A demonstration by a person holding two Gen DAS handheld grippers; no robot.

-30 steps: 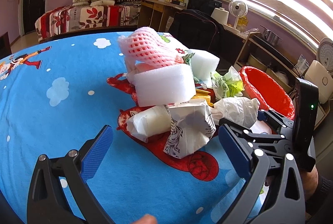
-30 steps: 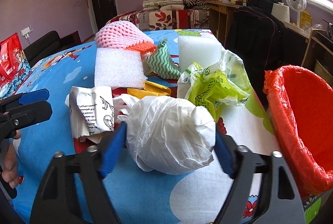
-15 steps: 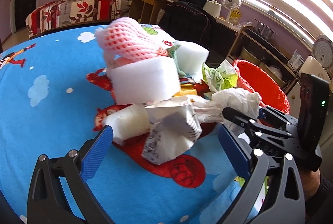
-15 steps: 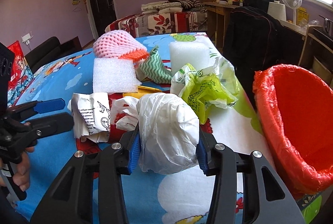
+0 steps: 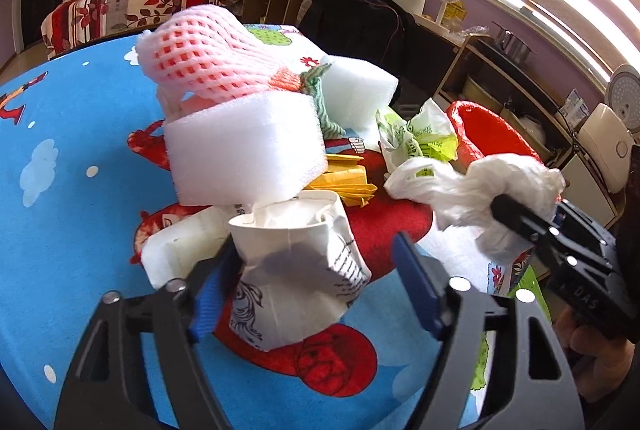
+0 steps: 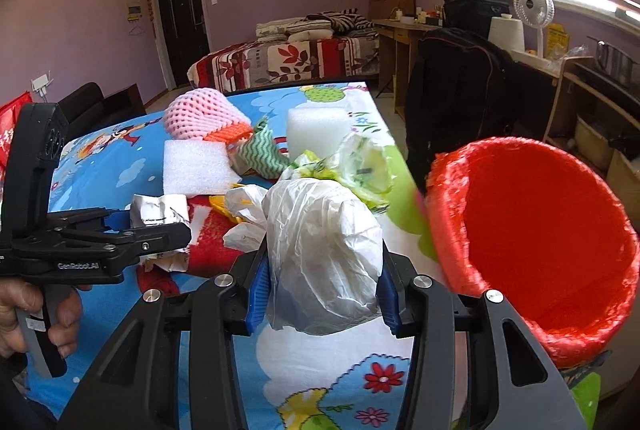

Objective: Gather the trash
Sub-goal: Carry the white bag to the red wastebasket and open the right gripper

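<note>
My right gripper (image 6: 322,300) is shut on a crumpled white plastic bag (image 6: 324,254) and holds it above the table, left of the red-lined trash bin (image 6: 536,230). The bag (image 5: 500,190) and that gripper (image 5: 532,226) also show in the left wrist view. My left gripper (image 5: 308,282) is open, its jaws on either side of a crumpled printed paper bag (image 5: 296,274); its left pad touches the bag, the right pad stands apart. It also shows in the right wrist view (image 6: 156,230), with the paper (image 6: 160,210) between its fingers.
The pile on the blue cartoon tablecloth (image 5: 80,190) holds a white foam block (image 5: 244,154), pink foam netting (image 5: 204,66), a second foam block (image 5: 356,94), yellow paper (image 5: 344,178) and a green-printed plastic bag (image 5: 416,138). A black bag (image 6: 460,98) hangs beyond the table.
My right gripper closed on the white plastic bag and lifted it toward the bin. My left gripper moved forward around the paper bag and narrowed its opening.
</note>
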